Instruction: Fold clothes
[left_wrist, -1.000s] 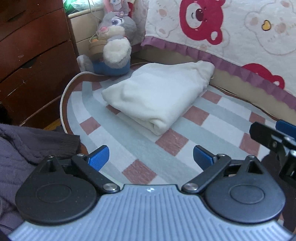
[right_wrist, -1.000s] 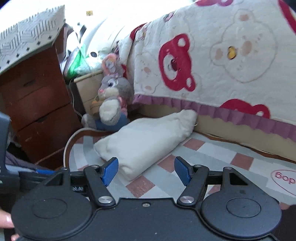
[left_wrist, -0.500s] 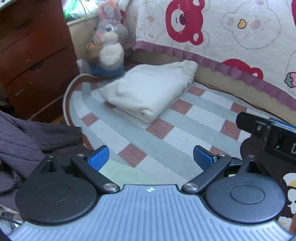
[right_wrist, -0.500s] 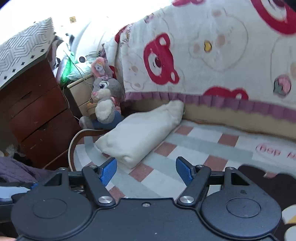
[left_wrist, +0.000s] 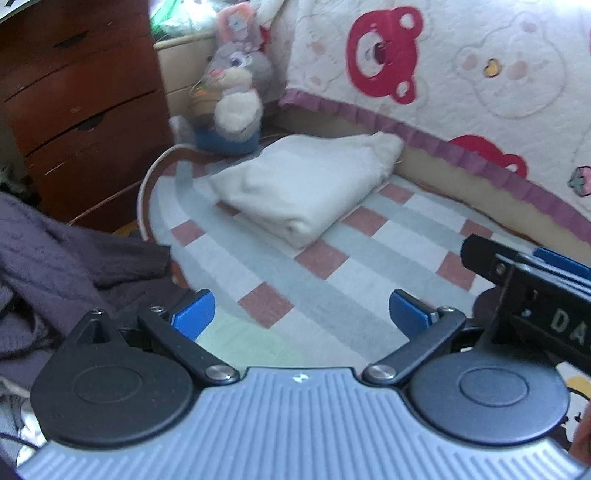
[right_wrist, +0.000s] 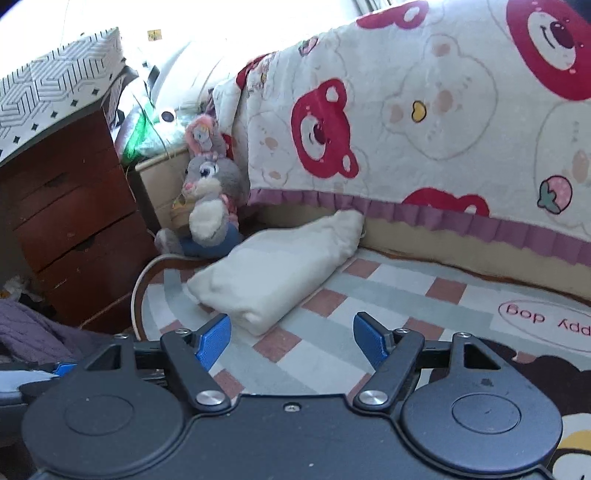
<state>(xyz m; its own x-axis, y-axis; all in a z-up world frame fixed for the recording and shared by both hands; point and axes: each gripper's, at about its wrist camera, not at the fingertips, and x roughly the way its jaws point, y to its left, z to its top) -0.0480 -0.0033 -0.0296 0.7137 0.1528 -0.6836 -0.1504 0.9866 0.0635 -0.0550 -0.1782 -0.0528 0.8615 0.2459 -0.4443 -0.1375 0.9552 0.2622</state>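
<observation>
Two grippers, mine, both with jaws spread wide and nothing between the blue pads. Biggest thing: quilted bedspread (right_wrist: 424, 122), white with red bear faces, pale bear outlines, a strawberry, and a purple ruffled hem, hanging over the bed side. Next, the rug (left_wrist: 332, 266) on the floor, flat weave, checked in grey-green, white and dusty pink squares, curved brown-and-white border at the left; in the right wrist view an oval on it reads "happy dog" upside down, partly cut off. Wooden dresser (left_wrist: 74, 103), dark red-brown, drawers shut, contents not visible; patterned black-and-white cloth on its top in the right view. Folded cream garment (left_wrist: 306, 184), soft, fleecy, thick rectangular stack, lies on the rug just beside the bed base, well ahead of both grippers. Purple knit garment (left_wrist: 55, 266), ribbed and crumpled, unfolded, sits off the rug's left edge, near my left gripper (left_wrist: 301, 314). Plush grey rabbit (left_wrist: 232, 99), fuzzy, blue base, upright at the rug's far corner, next to the cream stack. My right gripper (right_wrist: 291, 338) hovers low over the rug; in the left view its black body shows at right with white letters "DA", rest cut off.
</observation>
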